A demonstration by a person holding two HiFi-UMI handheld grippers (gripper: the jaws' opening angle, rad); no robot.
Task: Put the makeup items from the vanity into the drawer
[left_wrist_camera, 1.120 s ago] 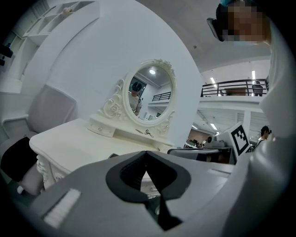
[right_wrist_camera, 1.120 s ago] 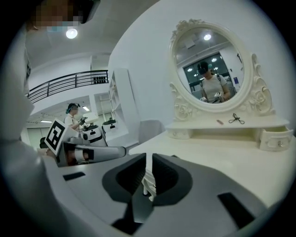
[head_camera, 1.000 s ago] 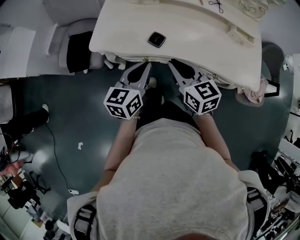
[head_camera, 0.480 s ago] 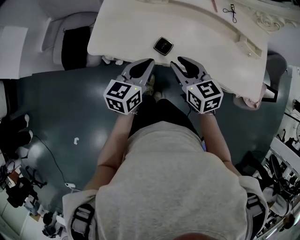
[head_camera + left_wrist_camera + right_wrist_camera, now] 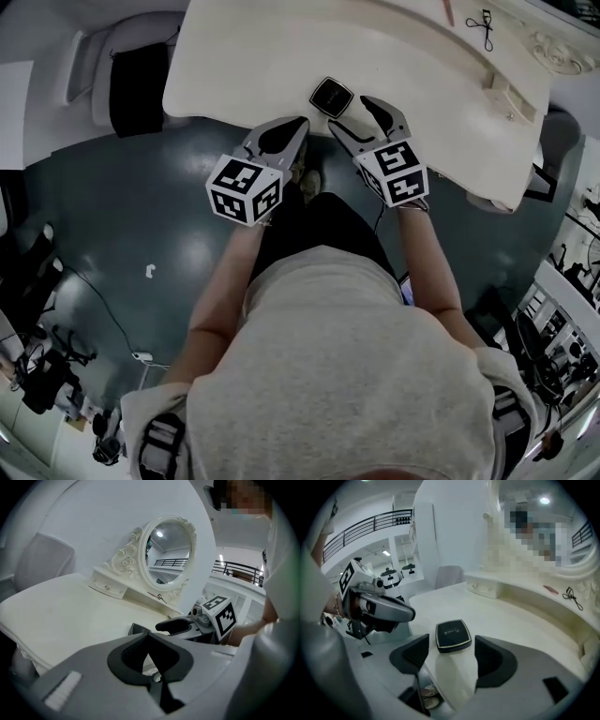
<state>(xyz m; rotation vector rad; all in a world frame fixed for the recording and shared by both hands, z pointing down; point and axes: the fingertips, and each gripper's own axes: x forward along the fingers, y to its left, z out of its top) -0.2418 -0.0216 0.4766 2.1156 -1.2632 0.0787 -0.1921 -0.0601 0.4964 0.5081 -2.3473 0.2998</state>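
Observation:
A black square compact (image 5: 331, 96) (image 5: 453, 635) lies near the front edge of the cream vanity top (image 5: 253, 56). My right gripper (image 5: 356, 114) (image 5: 450, 660) is over that edge. Its jaws have just been opening and now stand open. The compact lies just ahead of the tips, and the pads do not touch it. My left gripper (image 5: 292, 128) (image 5: 150, 641) hovers beside it at the table's front edge, shut and empty. On the raised back shelf lie a black eyelash curler (image 5: 483, 28) (image 5: 573, 596) and a reddish pencil (image 5: 448, 11) (image 5: 551, 589).
An oval mirror (image 5: 168, 555) in a carved frame stands at the back of the vanity, flanked by small drawers (image 5: 108, 584) (image 5: 506, 89). A white chair (image 5: 131, 66) with a dark item on it stands left of the table. Cables lie on the dark floor (image 5: 122, 234).
Both grippers have moved forward and down to the vanity's front edge. The right jaws went from shut to wide open behind the compact. The left stays shut.

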